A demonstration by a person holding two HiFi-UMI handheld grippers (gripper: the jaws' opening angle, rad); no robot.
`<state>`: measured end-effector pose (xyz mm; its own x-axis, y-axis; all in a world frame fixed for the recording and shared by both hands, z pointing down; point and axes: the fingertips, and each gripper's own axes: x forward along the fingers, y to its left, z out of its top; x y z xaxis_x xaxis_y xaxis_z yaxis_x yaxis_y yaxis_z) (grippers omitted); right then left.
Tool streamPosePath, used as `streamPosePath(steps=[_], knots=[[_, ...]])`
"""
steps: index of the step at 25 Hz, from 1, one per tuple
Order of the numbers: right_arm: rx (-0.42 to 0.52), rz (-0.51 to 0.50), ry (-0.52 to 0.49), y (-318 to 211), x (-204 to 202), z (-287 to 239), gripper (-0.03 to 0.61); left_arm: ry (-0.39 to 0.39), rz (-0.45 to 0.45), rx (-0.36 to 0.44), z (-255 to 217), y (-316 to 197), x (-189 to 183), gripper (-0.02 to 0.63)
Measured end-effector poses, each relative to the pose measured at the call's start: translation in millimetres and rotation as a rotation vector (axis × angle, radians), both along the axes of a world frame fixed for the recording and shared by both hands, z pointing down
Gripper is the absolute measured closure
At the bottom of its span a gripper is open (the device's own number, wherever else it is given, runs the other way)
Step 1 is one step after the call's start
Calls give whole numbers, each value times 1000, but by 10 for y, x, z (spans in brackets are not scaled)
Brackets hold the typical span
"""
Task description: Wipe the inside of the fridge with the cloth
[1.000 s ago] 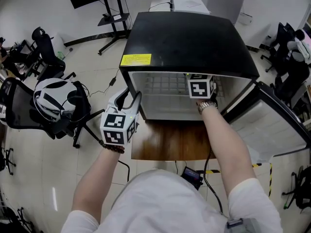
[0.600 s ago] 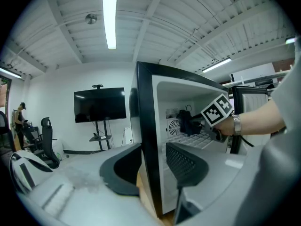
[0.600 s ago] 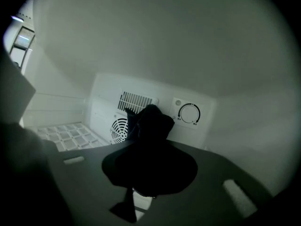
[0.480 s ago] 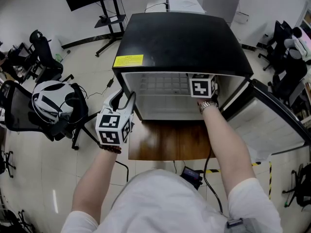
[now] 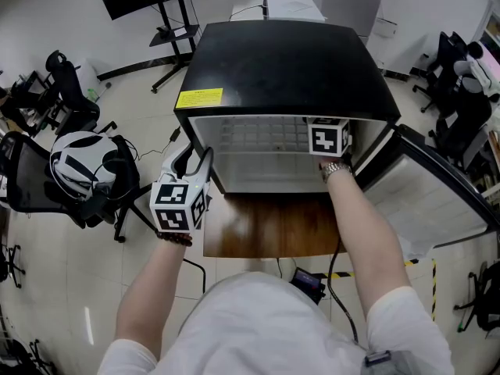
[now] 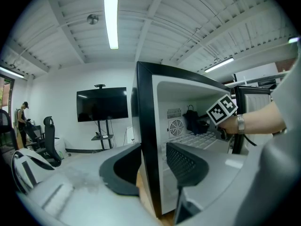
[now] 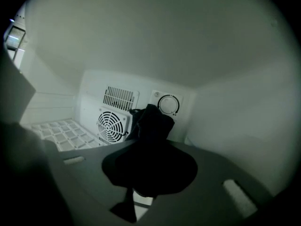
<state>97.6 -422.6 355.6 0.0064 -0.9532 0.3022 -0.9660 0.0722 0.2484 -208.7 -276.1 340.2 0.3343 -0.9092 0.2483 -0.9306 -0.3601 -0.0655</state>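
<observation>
One black fridge (image 5: pixel 289 61) stands on the wooden desk (image 5: pixel 266 229), its single door (image 5: pixel 437 201) swung open past the desk's right edge. Of the two grippers, the left gripper (image 6: pixel 153 166) has its fingers (image 6: pixel 186 161) wide apart astride the fridge's left wall. The right gripper (image 7: pixel 149 164), deep inside near the back wall, pinches the one dark cloth (image 7: pixel 151 124). The cloth bunches up out of its narrow fingers before one fan grille (image 7: pixel 112 124) and one dial (image 7: pixel 168 104).
</observation>
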Motion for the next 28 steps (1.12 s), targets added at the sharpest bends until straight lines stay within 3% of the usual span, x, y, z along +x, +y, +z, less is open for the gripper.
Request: streamPosePath(steps=[7,10,17,28], knots=[[17,11,-3,74,21,-56,511,8,-6,0,-1,3,3,448],[47,-34,-28,137,-118,-148,511,13,-6,4,-7,-1,9,446],[116,-237,-83,374,-962,-416,511,19,8,9,-4,1,10,446],[9,-431,-88,501,-2119,-132,511,19,48,8,0,8,27,446]])
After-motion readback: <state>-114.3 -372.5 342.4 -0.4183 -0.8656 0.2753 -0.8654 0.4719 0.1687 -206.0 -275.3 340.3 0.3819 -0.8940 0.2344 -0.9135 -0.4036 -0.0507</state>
